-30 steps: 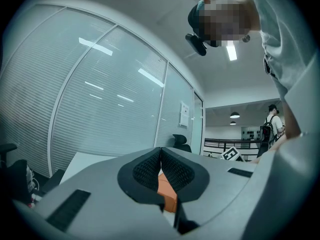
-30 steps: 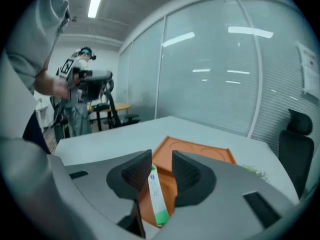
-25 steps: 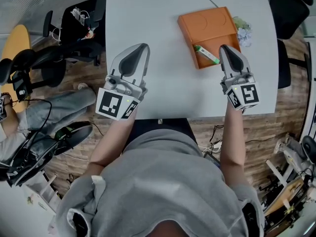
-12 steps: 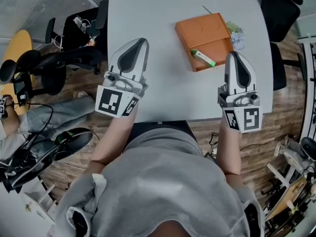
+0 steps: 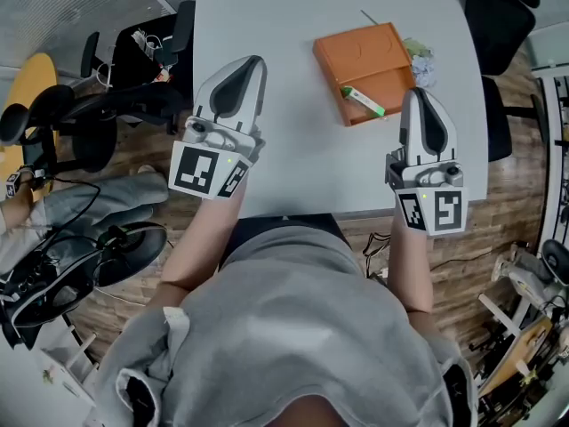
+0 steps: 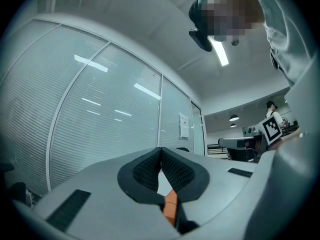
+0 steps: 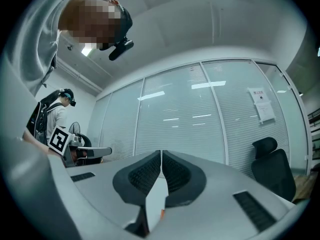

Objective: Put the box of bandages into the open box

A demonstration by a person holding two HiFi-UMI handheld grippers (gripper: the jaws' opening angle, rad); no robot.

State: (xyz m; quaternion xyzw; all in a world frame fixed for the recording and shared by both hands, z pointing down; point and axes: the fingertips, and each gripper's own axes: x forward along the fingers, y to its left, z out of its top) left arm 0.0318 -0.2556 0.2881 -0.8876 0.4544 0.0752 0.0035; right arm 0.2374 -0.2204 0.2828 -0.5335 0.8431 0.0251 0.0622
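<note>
Bandage box (image 5: 364,101) is best located by starting at the right claw (image 5: 418,98), whose jaws are seen pressed together in the right gripper view with nothing caught between them. In the head view that claw is held over the near right part of the surface (image 5: 293,149), its tips pointed away from the person. The bandage box is found just ahead of the tips and a little to their left, near but not touched. It is seen lying inside the orange box (image 5: 360,53), in the near part and close to the near rim; whether one end rests on that rim cannot be told. Its long axis is set slantwise, from far-left to near-right, so that its near-right end is turned toward the right claw. The left claw (image 5: 251,64) is likewise shut and empty, as is shown in the left gripper view. It is held over the left side of the surface, well apart from the orange box. The right claw is therefore judged the nearer by a clear margin. Since the bandage box already appears to be contained, the task is judged done or nearly so. Were any nudge needed, it would best be made from the right, forward and leftward along that slanted axis.
</note>
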